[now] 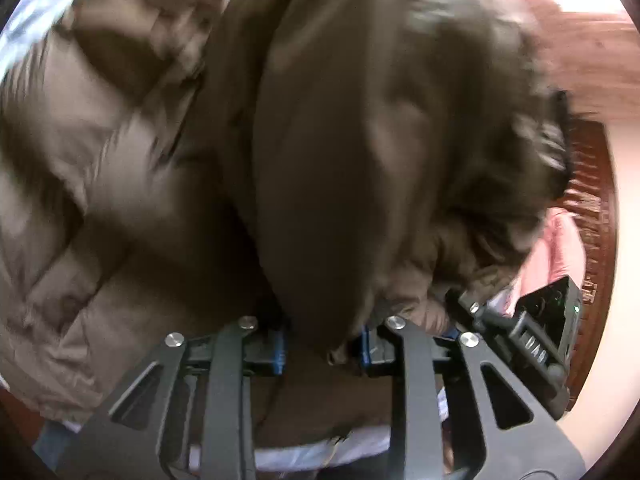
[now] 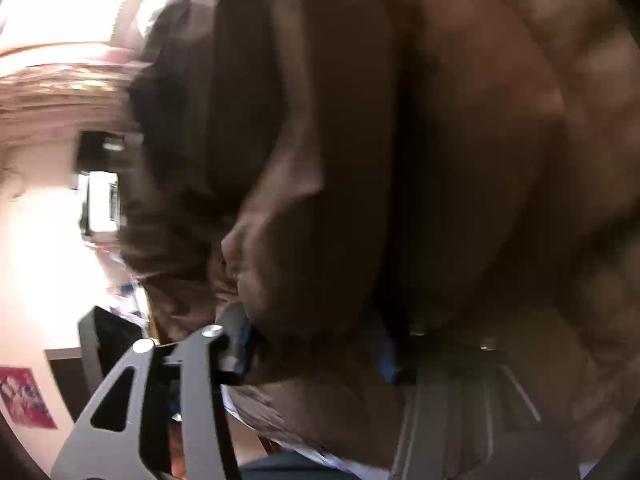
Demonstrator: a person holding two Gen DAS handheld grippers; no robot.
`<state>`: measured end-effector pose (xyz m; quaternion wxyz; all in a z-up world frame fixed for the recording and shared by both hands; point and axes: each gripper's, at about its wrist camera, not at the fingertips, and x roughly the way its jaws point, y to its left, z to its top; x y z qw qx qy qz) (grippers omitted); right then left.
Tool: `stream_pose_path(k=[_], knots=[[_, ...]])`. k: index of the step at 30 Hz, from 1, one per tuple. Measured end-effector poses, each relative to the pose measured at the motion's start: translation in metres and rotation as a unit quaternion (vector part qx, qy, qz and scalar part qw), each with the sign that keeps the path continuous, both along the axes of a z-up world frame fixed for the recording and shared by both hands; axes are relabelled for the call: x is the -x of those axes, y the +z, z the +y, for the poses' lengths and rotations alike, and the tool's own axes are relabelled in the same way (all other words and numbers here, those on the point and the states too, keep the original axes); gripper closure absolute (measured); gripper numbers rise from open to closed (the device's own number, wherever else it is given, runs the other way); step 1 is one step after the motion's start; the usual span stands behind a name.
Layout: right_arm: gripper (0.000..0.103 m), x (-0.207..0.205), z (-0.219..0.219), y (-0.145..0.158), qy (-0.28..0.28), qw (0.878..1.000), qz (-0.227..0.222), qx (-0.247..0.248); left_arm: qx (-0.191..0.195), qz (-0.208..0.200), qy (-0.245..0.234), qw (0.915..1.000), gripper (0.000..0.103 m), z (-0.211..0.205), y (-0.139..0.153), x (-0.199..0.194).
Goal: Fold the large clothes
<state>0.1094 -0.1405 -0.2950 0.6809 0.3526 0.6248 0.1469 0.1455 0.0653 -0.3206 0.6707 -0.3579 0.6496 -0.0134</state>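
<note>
Filling almost all of both views, the brown puffer jacket hangs close to the cameras, smeared by motion blur so its quilting and fur-trimmed hood are hard to make out. The left gripper has its jaws pinched on a dark fold of the jacket that drops between the blue pads. In the left wrist view the right gripper shows at the right edge, partly buried in fabric. In its own view the right gripper has the jacket bunched between its jaws, gripping it; the far finger is veiled by cloth and blur. Behind, only slivers of a reddish wooden headboard and a pink bedcover show.
</note>
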Motion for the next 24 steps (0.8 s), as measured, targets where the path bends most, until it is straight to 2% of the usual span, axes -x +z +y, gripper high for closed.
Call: stream_pose_path(k=[2,4,6,7,8,10,12,13,14,15,16,18,19,20,22,23,24], knots=[[0.066,0.012,0.007,-0.007,0.018,0.999,0.013,0.027,-0.007,0.025,-0.011,0.9996,0.075,-0.003,-0.008,0.006],[0.069,0.020,0.012,-0.009,0.038,0.998,0.009,0.050,-0.029,0.031,-0.028,0.9987,0.071,-0.006,-0.012,0.015],[0.070,0.027,0.020,-0.007,0.062,0.995,-0.006,0.082,-0.049,0.029,-0.034,0.9978,0.059,-0.010,-0.013,0.023],[0.070,0.029,0.024,-0.006,0.069,0.993,-0.013,0.093,-0.056,0.030,-0.026,0.9976,0.050,-0.010,-0.013,0.027],[0.070,0.029,0.026,-0.005,0.072,0.993,-0.018,0.096,-0.055,0.026,-0.013,0.9981,0.048,-0.008,-0.011,0.030],[0.068,0.025,0.024,-0.001,0.070,0.994,-0.036,0.080,-0.052,0.001,0.014,0.9985,0.049,-0.004,0.004,0.041],[0.065,0.022,0.022,0.001,0.058,0.995,-0.041,0.065,-0.082,-0.064,0.024,0.9943,0.051,-0.008,0.041,0.034],[0.061,0.022,0.021,0.004,0.057,0.995,-0.041,0.063,-0.116,-0.119,0.023,0.9859,0.051,-0.012,0.066,0.037],[0.058,0.022,0.022,0.007,0.059,0.995,-0.041,0.068,-0.137,-0.154,0.024,0.9782,0.050,-0.014,0.081,0.045],[0.056,0.023,0.025,0.012,0.065,0.994,-0.040,0.083,-0.173,-0.204,0.020,0.9632,0.049,-0.021,0.102,0.044],[0.053,0.024,0.029,0.017,0.075,0.991,-0.041,0.102,-0.200,-0.231,0.017,0.9520,0.048,-0.026,0.115,0.042],[0.047,0.028,0.035,0.029,0.091,0.985,-0.048,0.136,-0.236,-0.263,0.028,0.9351,0.047,-0.032,0.132,0.038],[0.045,0.028,0.038,0.035,0.095,0.983,-0.053,0.150,-0.254,-0.285,0.033,0.9236,0.043,-0.036,0.140,0.036],[0.044,0.027,0.040,0.043,0.099,0.980,-0.057,0.162,-0.266,-0.293,0.029,0.9177,0.038,-0.035,0.149,0.030],[0.044,0.029,0.039,0.056,0.104,0.975,-0.067,0.183,-0.313,-0.298,-0.009,0.9020,0.030,-0.040,0.147,0.015],[0.044,0.028,0.038,0.066,0.102,0.972,-0.076,0.197,-0.324,-0.294,-0.025,0.8989,0.028,-0.026,0.149,0.018],[0.044,0.028,0.038,0.076,0.095,0.969,-0.087,0.211,-0.336,-0.285,-0.045,0.8965,0.027,-0.033,0.139,0.009]])
